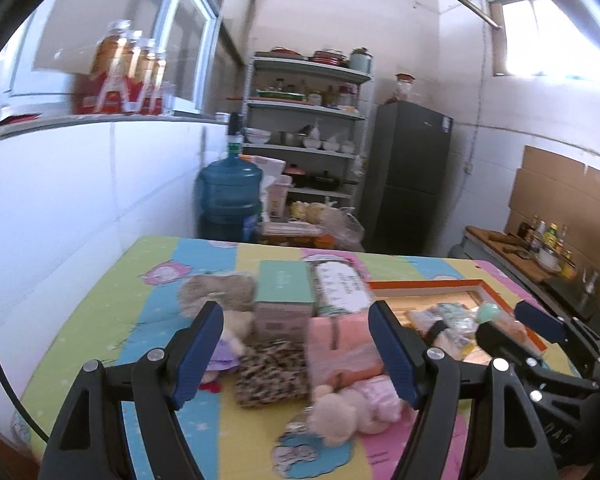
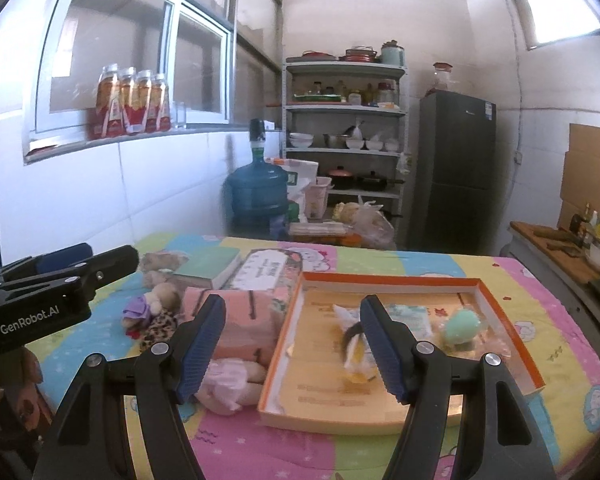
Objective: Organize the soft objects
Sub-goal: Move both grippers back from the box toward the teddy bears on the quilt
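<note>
Soft things lie on a bright cartoon-print cloth. In the left wrist view I see a leopard-print pouch (image 1: 272, 372), a pink folded pack (image 1: 340, 344), a plush doll in pink (image 1: 356, 404), a small doll in purple (image 1: 224, 354) and a grey-brown plush (image 1: 220, 288). My left gripper (image 1: 296, 356) hangs open above them, holding nothing. My right gripper (image 2: 294, 350) is open and empty over the left edge of the orange-rimmed tray (image 2: 380, 276). In the tray lie a mint-green ball (image 2: 462, 326), a packet (image 2: 410, 314) and a white-and-yellow soft toy (image 2: 356, 348).
A green box (image 1: 286, 280) and a tissue pack (image 1: 342, 288) stand behind the toys. Beyond the table are a blue water jug (image 2: 256, 192), a shelf of dishes (image 2: 344, 148) and a dark fridge (image 2: 456, 168). A counter with bottles (image 2: 580, 240) runs along the right.
</note>
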`<act>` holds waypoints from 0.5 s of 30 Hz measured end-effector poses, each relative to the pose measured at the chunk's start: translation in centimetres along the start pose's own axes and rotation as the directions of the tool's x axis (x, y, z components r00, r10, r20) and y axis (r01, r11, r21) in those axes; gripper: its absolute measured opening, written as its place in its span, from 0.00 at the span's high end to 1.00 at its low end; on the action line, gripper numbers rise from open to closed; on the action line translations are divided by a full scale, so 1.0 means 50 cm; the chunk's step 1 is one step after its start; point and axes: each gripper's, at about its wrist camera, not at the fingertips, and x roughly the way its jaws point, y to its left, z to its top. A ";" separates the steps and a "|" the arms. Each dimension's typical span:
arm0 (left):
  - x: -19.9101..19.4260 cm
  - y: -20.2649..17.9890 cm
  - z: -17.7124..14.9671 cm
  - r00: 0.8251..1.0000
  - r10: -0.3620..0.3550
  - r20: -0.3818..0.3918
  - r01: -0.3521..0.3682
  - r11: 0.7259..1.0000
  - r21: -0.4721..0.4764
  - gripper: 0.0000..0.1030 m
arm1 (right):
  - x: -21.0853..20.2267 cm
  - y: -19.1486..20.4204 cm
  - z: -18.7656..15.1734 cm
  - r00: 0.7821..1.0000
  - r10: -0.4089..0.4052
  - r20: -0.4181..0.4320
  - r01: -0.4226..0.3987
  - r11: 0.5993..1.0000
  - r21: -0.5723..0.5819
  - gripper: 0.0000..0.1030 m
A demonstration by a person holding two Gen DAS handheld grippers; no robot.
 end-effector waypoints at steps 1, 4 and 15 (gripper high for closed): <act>-0.003 0.010 -0.003 1.000 0.007 0.003 -0.007 1.000 -0.006 0.28 | 0.001 0.005 -0.001 1.000 0.003 -0.001 -0.003 1.000 -0.001 0.31; -0.012 0.045 -0.015 0.999 0.028 0.017 -0.027 0.999 -0.025 0.28 | 0.008 0.025 -0.005 1.000 0.017 -0.005 -0.017 1.000 -0.008 0.31; -0.013 0.131 -0.055 0.994 0.106 -0.009 -0.106 0.993 -0.055 0.28 | 0.039 0.099 -0.040 0.992 0.120 -0.031 -0.122 0.991 -0.050 0.31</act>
